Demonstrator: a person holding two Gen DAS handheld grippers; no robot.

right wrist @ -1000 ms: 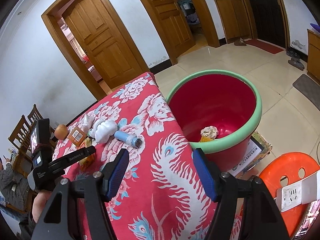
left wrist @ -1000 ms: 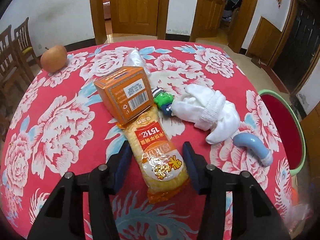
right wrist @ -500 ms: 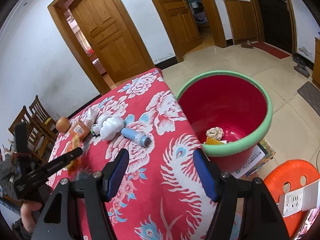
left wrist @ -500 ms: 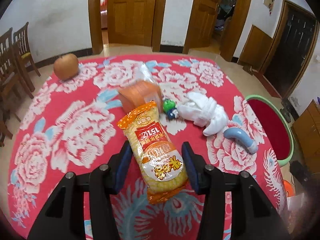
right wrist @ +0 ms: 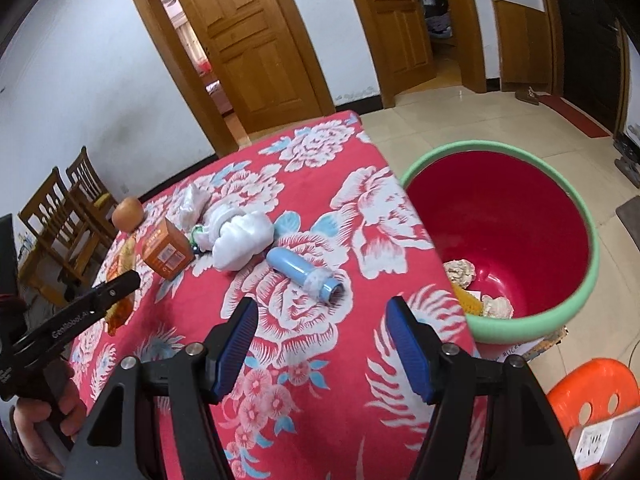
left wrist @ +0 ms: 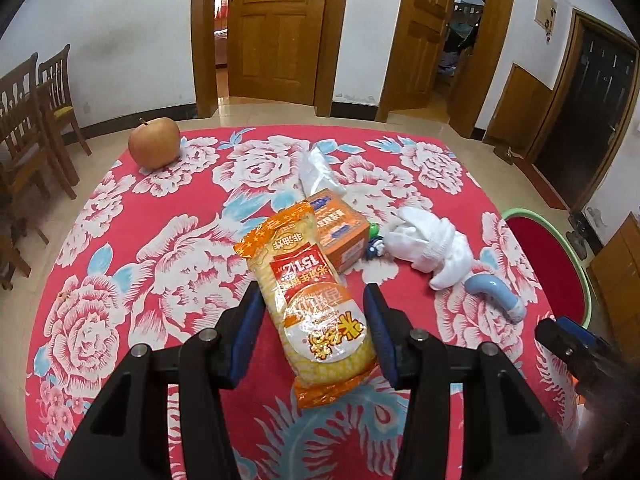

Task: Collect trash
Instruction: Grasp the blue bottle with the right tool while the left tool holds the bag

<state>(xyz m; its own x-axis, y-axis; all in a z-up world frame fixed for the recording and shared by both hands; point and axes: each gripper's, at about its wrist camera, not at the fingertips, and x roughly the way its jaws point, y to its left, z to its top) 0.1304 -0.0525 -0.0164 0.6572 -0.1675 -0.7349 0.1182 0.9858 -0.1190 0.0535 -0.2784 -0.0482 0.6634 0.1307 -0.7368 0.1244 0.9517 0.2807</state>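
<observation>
Lifted since a second ago, the snack packet now hangs clear of the counter in the left hand-held gripper, whose blue pads press its sides near the lower end; its upper end now overlaps the orange box, which it lay beside before. In the right wrist view the right hand-held gripper has swung away from the bin and over the counter's right edge, jaws standing wide apart with nothing between them. Just beyond its fingertips lies a pale blue tube on the flowered cloth. Farther in sit a bundle of white cloth, a small green toy between it and the orange box, and a crumpled clear wrapper behind them. An apple rests at the far left corner. The red bin with its green rim stands on the floor against the counter's right edge, with a few scraps of trash at its bottom. A person's hand grips the left tool's handle.
</observation>
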